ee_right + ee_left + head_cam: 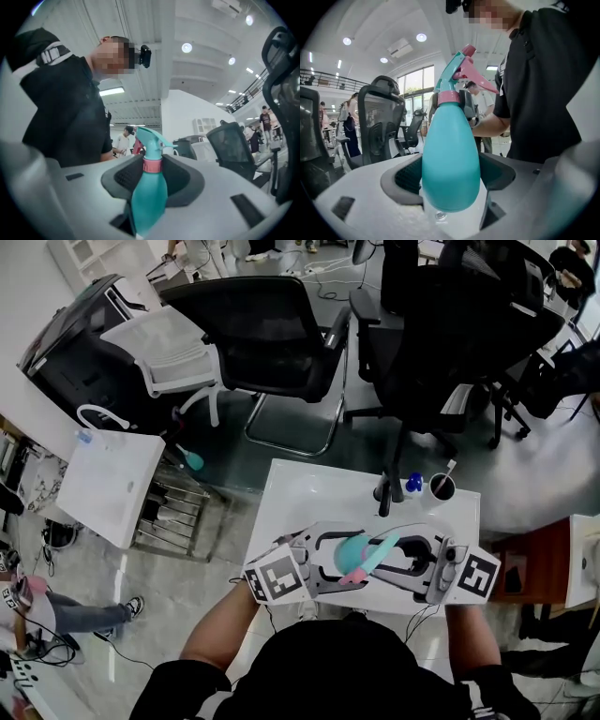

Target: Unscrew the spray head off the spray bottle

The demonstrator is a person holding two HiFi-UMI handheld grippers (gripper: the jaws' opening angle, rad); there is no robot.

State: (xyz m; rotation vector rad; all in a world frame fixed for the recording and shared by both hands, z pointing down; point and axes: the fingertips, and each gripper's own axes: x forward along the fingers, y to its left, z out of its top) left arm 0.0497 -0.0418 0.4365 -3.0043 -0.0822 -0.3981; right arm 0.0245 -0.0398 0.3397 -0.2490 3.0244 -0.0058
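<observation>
ok so starting at the left: the left gripper (451, 176) is clamped around the fat lower body of the teal spray bottle (450, 154), with a dark pad pressed into each side of it, so that's a solid grip. From there the bottle runs away from the left gripper's jaws and narrows up to the pink collar (152, 165). That collar is where the right gripper (152, 174) comes in. Its jaws are closed snug on the collar at the base of the spray head (149, 138), one pad on each side. The teal nozzle and the pink trigger (476, 77) stick out just past the right gripper's jaws and nothing is touching them. The head looks like it's seated on the bottle, and I can't see any gap at the collar. In the head view the two grippers face each other with the bottle bridging them, held up off the white table (309, 493) below. Both are close in front of the person's black shirt (553, 84). Beyond the right gripper, on the far side of the table, there's a mug (442, 487) with a small blue thing (413, 483) just beside it. Black office chairs (272, 334) sit further out past the table.
</observation>
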